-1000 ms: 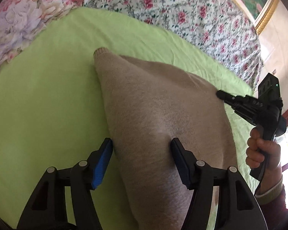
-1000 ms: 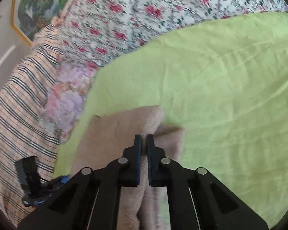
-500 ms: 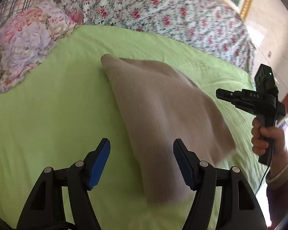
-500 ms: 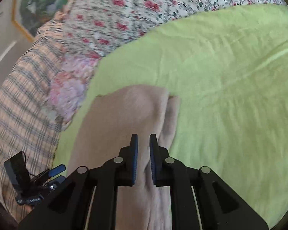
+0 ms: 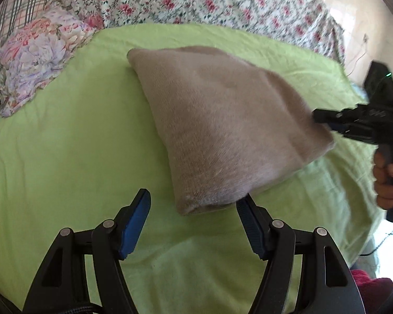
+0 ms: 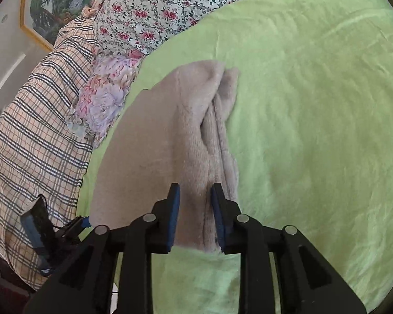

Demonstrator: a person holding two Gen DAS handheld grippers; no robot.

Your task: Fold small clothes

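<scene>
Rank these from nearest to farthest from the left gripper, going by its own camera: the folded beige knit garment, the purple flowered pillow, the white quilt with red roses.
1. Folded beige knit garment: just ahead of the left gripper, on the green sheet.
2. Purple flowered pillow: far left, at the sheet's edge.
3. White quilt with red roses: across the top, beyond the sheet.

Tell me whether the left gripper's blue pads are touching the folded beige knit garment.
Apart. In the left wrist view the left gripper stands open; green sheet shows between its pads and the beige garment.
</scene>
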